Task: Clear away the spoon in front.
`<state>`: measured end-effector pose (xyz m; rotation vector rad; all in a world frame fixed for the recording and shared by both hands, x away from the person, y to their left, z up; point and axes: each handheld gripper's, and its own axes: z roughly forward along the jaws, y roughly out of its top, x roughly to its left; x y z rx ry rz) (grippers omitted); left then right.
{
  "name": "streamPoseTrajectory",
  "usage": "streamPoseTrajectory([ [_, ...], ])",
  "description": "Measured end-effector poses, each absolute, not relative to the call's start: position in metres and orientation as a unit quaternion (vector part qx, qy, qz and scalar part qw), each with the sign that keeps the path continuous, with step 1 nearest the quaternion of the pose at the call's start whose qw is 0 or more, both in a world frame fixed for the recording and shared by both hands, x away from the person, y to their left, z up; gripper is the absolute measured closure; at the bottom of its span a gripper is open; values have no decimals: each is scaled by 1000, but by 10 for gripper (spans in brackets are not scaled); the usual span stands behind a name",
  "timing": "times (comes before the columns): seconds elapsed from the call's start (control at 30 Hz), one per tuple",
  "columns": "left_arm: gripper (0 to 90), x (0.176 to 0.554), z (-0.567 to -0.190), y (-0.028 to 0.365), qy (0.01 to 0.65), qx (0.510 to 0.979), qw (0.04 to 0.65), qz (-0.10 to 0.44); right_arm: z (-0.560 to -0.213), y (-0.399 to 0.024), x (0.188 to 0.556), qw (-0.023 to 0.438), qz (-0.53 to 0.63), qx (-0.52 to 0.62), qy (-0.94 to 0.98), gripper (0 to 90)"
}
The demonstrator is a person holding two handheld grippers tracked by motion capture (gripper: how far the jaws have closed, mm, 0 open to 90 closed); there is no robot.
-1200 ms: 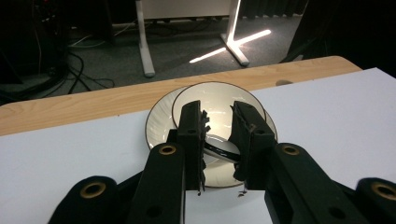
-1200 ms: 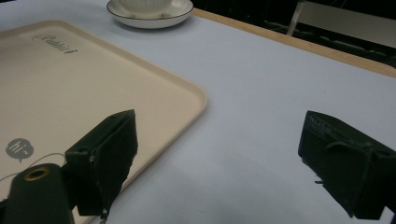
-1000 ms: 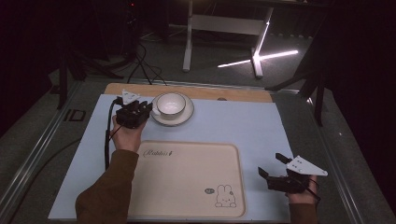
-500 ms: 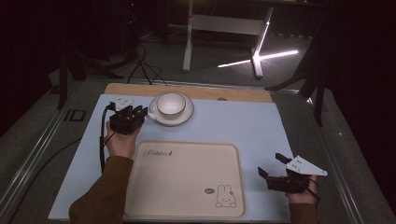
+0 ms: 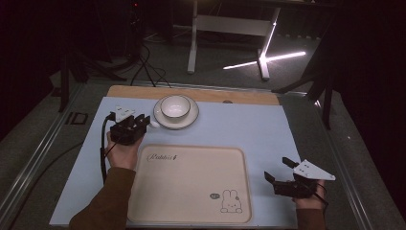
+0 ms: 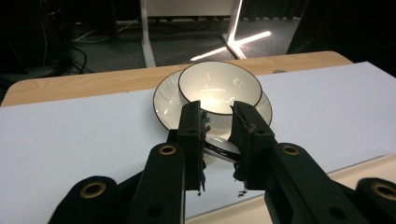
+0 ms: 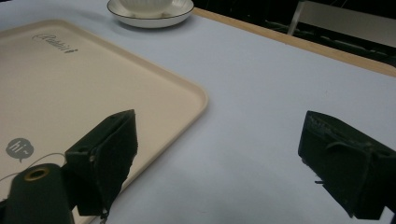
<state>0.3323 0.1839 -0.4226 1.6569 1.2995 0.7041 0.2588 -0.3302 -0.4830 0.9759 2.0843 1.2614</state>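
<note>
While the left gripper (image 6: pixel 217 128) pinches a white spoon (image 6: pixel 219 148) beside the saucer (image 5: pixel 165 119) at upper left, the right gripper (image 5: pixel 279 170) rests wide open at lower right.

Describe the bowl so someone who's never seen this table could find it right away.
Start at the big cream tray with the rabbit drawing, then look past its far left corner. There a white saucer carries the white bowl, close to the left gripper. It is the only deep round dish, with a thin dark rim.
</note>
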Motion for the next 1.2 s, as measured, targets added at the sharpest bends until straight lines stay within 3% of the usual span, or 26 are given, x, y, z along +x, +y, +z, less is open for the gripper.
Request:
streamPoseTrajectory([
  [1.2,744,287,-455,182,534,670,436,276,-483,-330,258,257,464,359,768,116],
])
